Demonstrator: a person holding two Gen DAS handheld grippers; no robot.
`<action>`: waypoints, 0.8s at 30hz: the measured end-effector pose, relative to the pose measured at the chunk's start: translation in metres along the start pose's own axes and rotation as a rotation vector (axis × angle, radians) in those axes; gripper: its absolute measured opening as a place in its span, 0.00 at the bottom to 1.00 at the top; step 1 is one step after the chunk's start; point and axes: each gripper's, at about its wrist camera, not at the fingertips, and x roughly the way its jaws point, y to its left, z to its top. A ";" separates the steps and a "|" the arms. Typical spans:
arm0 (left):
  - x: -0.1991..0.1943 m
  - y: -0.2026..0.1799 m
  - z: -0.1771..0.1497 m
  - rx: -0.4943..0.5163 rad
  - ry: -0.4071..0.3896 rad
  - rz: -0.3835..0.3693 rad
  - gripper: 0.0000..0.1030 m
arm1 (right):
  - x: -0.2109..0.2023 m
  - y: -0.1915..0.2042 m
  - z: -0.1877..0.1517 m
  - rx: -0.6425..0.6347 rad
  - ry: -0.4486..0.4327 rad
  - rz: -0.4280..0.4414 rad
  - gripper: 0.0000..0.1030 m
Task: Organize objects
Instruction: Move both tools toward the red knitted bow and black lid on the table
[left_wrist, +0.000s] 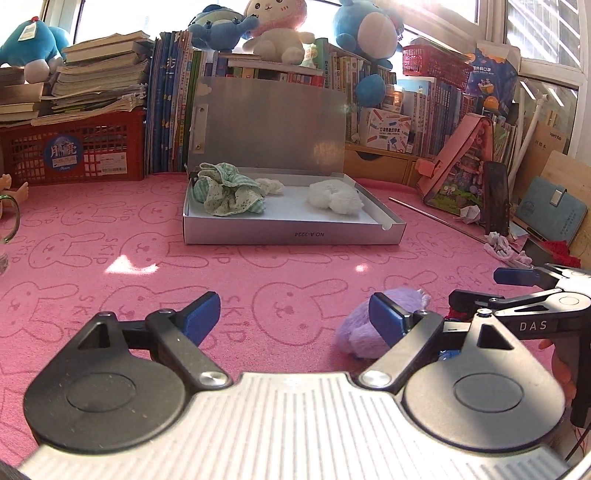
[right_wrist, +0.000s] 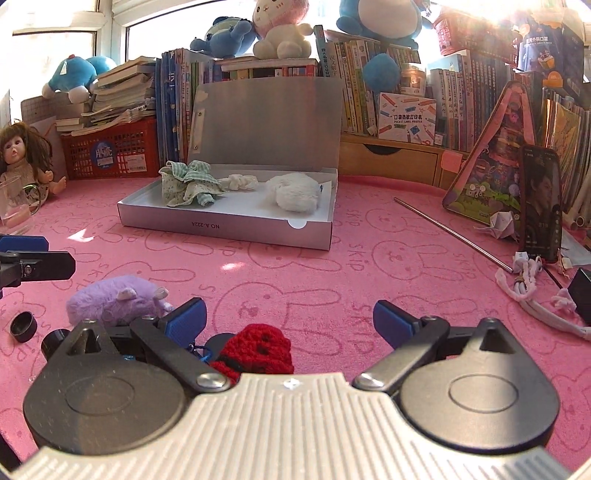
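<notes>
A silver box (left_wrist: 291, 232) (right_wrist: 225, 226) with its lid propped up stands mid-table and holds a green checked cloth (left_wrist: 229, 194) (right_wrist: 188, 182), a small white scrunchie (left_wrist: 271, 185) (right_wrist: 238, 182) and a white fluffy piece (left_wrist: 336, 197) (right_wrist: 293, 192). My left gripper (left_wrist: 293, 315) is open low over the pink mat, with nothing between its fingers. A purple plush (left_wrist: 369, 330) (right_wrist: 114, 299) lies just right of its right finger. My right gripper (right_wrist: 290, 319) is open too. A red crocheted piece (right_wrist: 260, 350) lies on the mat close under its left finger.
Stacked books, a red basket (left_wrist: 74, 147) and plush toys line the back. A doll (right_wrist: 22, 158) and a glass (right_wrist: 13, 205) stand at the left. At the right lie a metal rod (right_wrist: 450, 230), a phone (right_wrist: 541, 203), white cords (right_wrist: 532, 291) and a pink triangular case (right_wrist: 495, 162). Small black caps (right_wrist: 24, 326) lie near the purple plush.
</notes>
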 end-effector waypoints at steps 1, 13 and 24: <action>-0.002 0.001 -0.003 -0.006 0.002 0.004 0.88 | -0.001 0.000 -0.002 -0.003 0.002 -0.004 0.98; -0.026 0.011 -0.037 -0.016 0.019 0.058 0.88 | -0.013 0.005 -0.018 0.000 -0.004 -0.019 0.98; -0.036 0.021 -0.061 -0.016 0.037 0.148 0.88 | -0.024 0.005 -0.028 0.010 -0.021 -0.025 0.98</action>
